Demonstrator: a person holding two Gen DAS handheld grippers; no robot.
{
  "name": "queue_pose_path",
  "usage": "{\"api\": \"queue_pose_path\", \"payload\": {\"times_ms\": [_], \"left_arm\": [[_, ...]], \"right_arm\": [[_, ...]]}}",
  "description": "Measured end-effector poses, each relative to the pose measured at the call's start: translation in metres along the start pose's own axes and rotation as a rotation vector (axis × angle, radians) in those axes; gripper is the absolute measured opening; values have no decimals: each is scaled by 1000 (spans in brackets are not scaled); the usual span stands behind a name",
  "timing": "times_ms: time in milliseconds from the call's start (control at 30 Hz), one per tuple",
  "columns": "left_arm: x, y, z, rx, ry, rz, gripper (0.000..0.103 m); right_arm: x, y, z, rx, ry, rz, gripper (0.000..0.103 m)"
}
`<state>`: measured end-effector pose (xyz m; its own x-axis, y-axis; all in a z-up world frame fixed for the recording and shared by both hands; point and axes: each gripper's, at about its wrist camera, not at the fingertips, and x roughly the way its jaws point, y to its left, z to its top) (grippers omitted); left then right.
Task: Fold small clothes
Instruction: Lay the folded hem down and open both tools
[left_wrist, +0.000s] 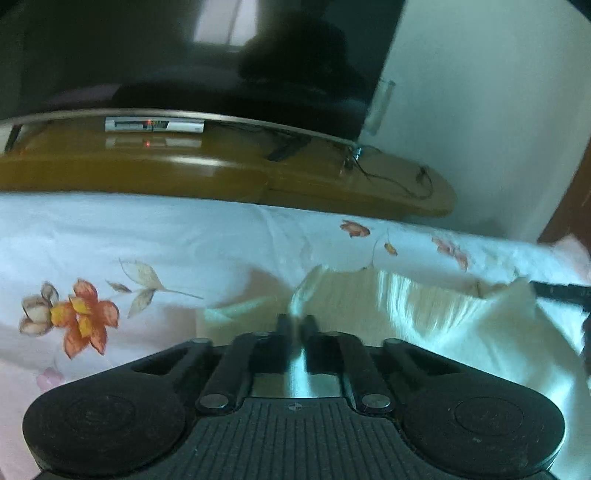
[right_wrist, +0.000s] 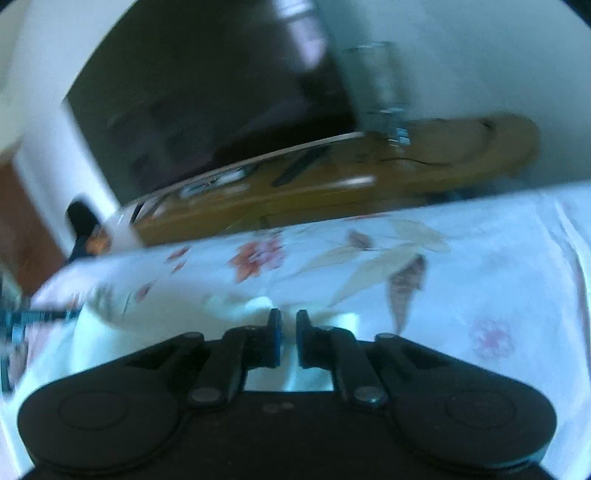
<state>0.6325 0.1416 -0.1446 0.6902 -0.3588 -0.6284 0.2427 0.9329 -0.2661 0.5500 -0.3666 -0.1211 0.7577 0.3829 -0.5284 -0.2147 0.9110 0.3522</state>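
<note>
The white bedsheet printed with orange flowers (left_wrist: 147, 236) fills the foreground, and the task's small cream-white ribbed cloth garment (left_wrist: 424, 314) lies rumpled on it, in front of both tools. The step looks like pinching two corners of one edge for a fold; both corners should lift level and together, so the cloth swings over flat. The left gripper (left_wrist: 297, 323) has its jaws pressed together, apparently on the garment's near edge. The right gripper (right_wrist: 288, 325) shows a narrow gap over white cloth, pads not visibly gripping.
</note>
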Motion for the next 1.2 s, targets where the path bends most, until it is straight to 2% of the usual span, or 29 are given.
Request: {"api": "queue_pose_path", "payload": {"times_ms": [33, 100, 167, 233, 267, 300, 333, 433, 467, 500, 567, 633, 700, 800, 900, 933, 967, 1000, 1033, 1067, 1133, 1167, 1200], "left_arm": [[1, 2, -2, -9, 2, -4, 5], [1, 1, -2, 2, 4, -11, 5], [1, -1, -3, 9, 4, -2, 6], [0, -4, -2, 29, -12, 31, 28], [1, -5, -2, 37, -16, 28, 47], [3, -8, -2, 54, -15, 34, 49], [5, -10, -1, 66, -6, 41, 49], [6, -13, 1, 83, -8, 25, 47], [7, -13, 1, 86, -4, 19, 31], [8, -13, 1, 81, 4, 4, 3], [4, -11, 0, 66, -24, -9, 2], [-10, -7, -4, 12, -101, -10, 2], [-17, 1, -10, -33, -148, 34, 2], [-5, 6, -19, -54, -89, 83, 2], [-12, 3, -19, -54, -84, 83, 4], [-18, 4, -18, -57, -88, 101, 8], [-26, 5, -16, -53, -94, 147, 23], [-37, 0, -13, -28, -132, 200, 43], [-43, -7, -11, -4, -184, 215, 53], [-43, -18, -7, 5, -203, 189, 62], [-26, -49, 0, 50, -157, 118, 63], [-13, -72, 0, 103, -126, 83, 65], [-4, -86, 0, 131, -114, 73, 65]], "right_arm": [[-2, -7, 0, 63, -14, 3, 30], [-6, -16, -1, 137, 6, 92, 31], [-7, -10, -2, 75, 33, 92, 39], [-5, -5, -2, 35, 49, 80, 41], [-3, -3, -2, 21, 54, 82, 37], [-1, 0, -1, 6, 64, 68, 33], [2, 2, 1, -11, 77, 49, 24], [4, 12, 1, -49, 80, 48, 17], [5, 14, 0, -67, 84, 38, 11], [5, 16, 0, -77, 85, 40, 6], [3, 20, -1, -94, 68, 31, 5], [-4, 21, -1, -97, 38, 19, 4], [-9, 17, 0, -72, 2, -5, 4], [1, 4, -2, -32, 27, -81, 4], [4, 3, -6, -19, 32, -91, 5], [2, 4, -5, -26, 26, -99, 13], [-2, 7, -5, -39, 17, -107, 23], [-9, 11, -4, -57, 2, -117, 24], [-18, 18, -2, -93, -18, -118, 23], [-22, 28, 1, -126, -32, -98, 22], [-13, 52, 6, -174, 1, -60, 22], [-2, 67, 6, -201, 31, -31, 23], [9, 82, 5, -224, 56, -15, 23]]}}
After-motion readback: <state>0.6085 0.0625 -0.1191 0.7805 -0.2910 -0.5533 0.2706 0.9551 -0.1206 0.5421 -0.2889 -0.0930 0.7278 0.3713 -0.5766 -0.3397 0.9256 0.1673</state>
